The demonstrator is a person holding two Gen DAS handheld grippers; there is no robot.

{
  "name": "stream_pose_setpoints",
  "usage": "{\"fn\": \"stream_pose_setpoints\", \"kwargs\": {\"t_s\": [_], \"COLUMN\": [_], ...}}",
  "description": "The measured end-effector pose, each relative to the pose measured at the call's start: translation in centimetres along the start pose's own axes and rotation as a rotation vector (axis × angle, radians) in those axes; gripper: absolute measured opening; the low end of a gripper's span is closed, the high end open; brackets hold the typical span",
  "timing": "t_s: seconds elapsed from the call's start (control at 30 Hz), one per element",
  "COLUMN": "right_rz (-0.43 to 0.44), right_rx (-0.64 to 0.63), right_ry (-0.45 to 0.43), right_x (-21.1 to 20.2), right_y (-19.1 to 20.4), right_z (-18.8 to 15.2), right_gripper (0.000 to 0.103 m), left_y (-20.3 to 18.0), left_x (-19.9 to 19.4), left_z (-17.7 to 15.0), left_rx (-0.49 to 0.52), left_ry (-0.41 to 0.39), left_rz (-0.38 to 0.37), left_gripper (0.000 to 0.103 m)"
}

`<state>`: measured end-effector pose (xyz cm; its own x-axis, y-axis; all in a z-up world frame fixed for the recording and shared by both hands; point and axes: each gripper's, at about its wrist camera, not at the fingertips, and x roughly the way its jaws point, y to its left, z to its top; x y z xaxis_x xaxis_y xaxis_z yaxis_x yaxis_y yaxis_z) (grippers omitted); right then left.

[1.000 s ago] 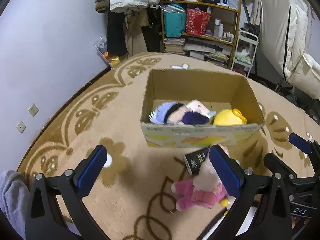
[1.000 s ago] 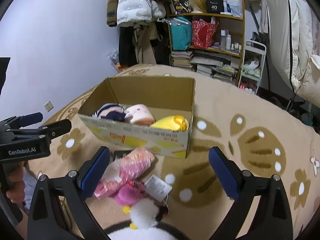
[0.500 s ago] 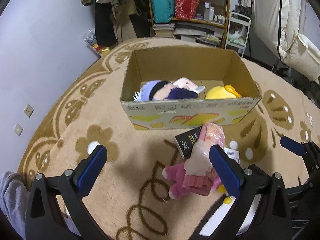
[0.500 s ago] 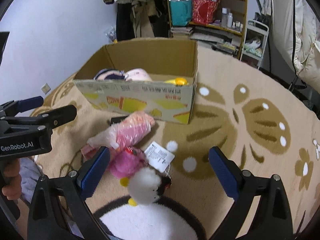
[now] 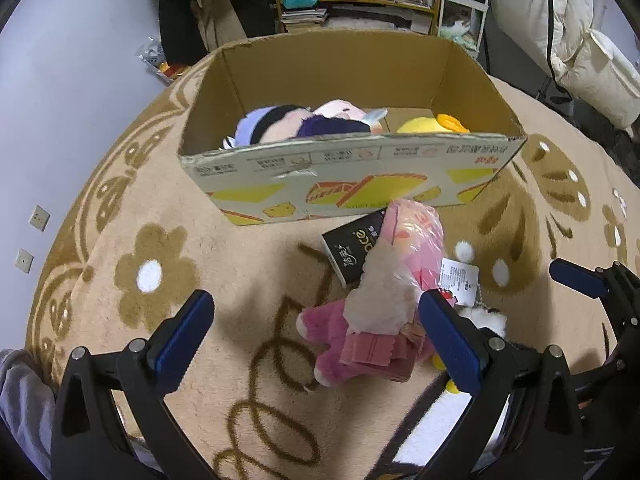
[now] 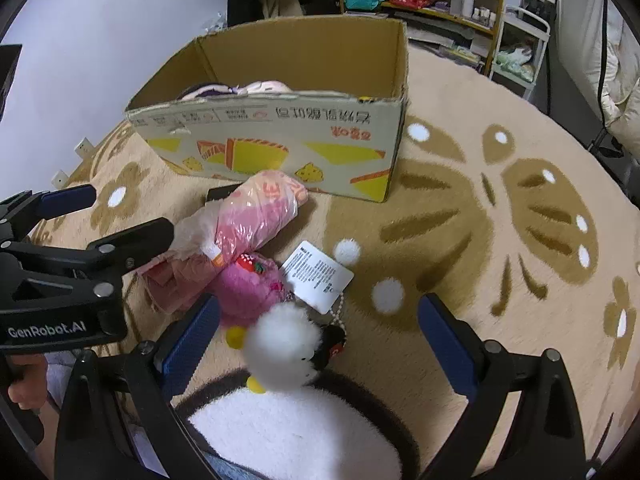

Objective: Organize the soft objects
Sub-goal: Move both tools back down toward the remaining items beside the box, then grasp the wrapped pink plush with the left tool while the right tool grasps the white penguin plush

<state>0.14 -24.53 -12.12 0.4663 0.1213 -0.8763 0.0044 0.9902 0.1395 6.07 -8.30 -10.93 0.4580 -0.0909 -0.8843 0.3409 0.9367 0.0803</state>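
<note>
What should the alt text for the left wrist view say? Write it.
The open left gripper hovers over a beige carpet, near a pink plush toy and bagged pink item lying before a cardboard box holding plush toys.

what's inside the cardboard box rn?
Cardboard box holds a plush with a black headband, a pale pink plush, a purple one and a yellow plush. The front wall hides their lower parts.

"GenRobot.AI" in white on the left gripper body; partial "ace" on the black packet
</note>
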Motion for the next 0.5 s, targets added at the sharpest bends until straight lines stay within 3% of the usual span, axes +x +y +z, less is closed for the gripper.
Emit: {"fn": "stream_pose_setpoints", "kwargs": {"t_s": [0.27,0.5], "right_rz": [0.006,0.016], "right_rx": [0.005,0.032], "right_ry": [0.059,0.112], "right_x": [1.2,2.3], "right_y": [-0.1,-0.5], "right_z": [-0.2,-0.4], "right_gripper": [0.103,0.092], "left_y": [-0.7,-1.1], "left_x": [1.0,1.8], "left_z": [0.1,0.3], "left_rx": [0.009,0.017], "left_ry": [0.029,0.054], "left_rz": [-0.029,-0.043], "left_gripper": [0.101,0.101]}}
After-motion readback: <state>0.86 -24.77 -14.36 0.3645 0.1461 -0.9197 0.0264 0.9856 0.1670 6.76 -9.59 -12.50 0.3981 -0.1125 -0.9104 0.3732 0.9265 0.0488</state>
